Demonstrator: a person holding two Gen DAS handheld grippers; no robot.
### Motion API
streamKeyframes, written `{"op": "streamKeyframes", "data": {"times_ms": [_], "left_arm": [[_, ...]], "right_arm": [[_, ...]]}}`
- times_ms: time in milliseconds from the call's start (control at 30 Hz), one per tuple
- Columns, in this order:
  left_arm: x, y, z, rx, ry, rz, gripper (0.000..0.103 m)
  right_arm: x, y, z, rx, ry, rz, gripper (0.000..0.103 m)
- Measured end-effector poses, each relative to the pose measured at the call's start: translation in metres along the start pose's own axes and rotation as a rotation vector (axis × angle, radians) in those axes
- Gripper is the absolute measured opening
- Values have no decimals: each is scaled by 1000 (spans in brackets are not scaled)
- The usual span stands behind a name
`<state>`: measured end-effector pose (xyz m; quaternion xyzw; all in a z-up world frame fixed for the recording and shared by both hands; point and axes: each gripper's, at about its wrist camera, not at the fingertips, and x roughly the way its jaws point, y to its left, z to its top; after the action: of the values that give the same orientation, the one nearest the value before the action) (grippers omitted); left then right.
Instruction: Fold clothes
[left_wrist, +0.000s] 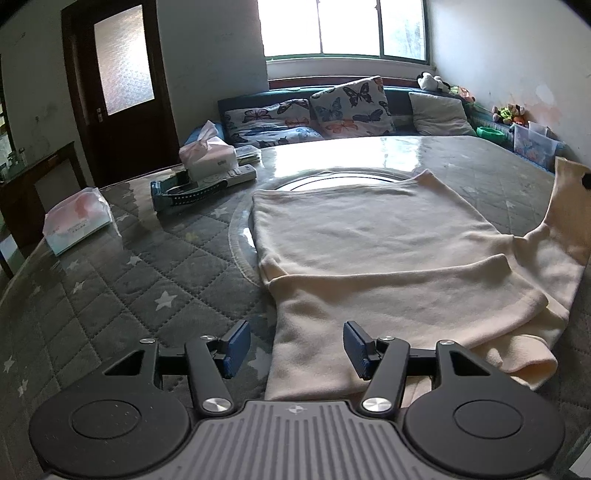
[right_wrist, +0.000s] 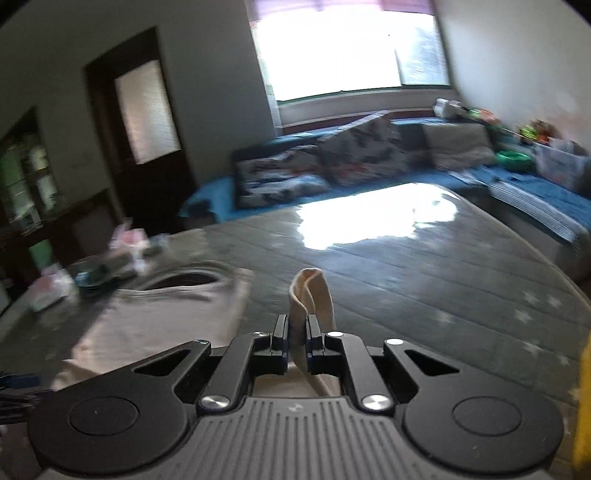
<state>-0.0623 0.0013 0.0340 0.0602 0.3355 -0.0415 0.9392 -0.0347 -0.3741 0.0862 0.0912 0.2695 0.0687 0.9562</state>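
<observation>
On the far left part of the table (left_wrist: 110, 295), which is covered by a grey quilted cloth with white stars, an open tissue pack (left_wrist: 207, 155) has a tissue sticking up out of its top, and a second, flatter tissue pack (left_wrist: 77, 219) lies nearer the edge. Against the right wall a clear plastic bin (left_wrist: 535, 142) holds things too small to make out, with a green bowl (left_wrist: 491, 133) just beside it. The cream-coloured garment (left_wrist: 388, 251) lies on the table's middle, partly over a round glass turntable (left_wrist: 332, 177); its near part is folded over the rest, so that a hemmed edge runs across it, and its right side rises off the table toward the frame's edge. The left gripper (left_wrist: 293, 349) hangs over the garment's near edge with its blue-padded jaws spread apart and nothing between them. The right gripper (right_wrist: 297, 341) has its jaws pressed together on a fold of the cream fabric, which loops up above the fingertips; that view is blurred.
</observation>
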Motion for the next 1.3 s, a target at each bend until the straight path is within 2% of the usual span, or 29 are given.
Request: {"op": "streamKeyframes", "data": {"times_ms": [500, 667, 800, 1033, 1133, 1300], "left_arm": [[-12, 31, -17, -92, -19, 17, 60], [-13, 38, -20, -116, -26, 18, 60], [-14, 42, -23, -129, -23, 23, 60], [-14, 43, -24, -134, -21, 21, 60], [-17, 38, -21, -118, -37, 4, 60], [-18, 23, -13, -71, -62, -49, 56]], "right_arm": [[1, 136, 23, -184, 10, 305, 7], [15, 186, 15, -231, 49, 391, 7], [33, 214, -3, -263, 103, 426, 7], [56, 239, -32, -271, 190, 479, 11], [51, 233, -27, -268, 174, 487, 12], [39, 197, -13, -297, 141, 406, 13]]}}
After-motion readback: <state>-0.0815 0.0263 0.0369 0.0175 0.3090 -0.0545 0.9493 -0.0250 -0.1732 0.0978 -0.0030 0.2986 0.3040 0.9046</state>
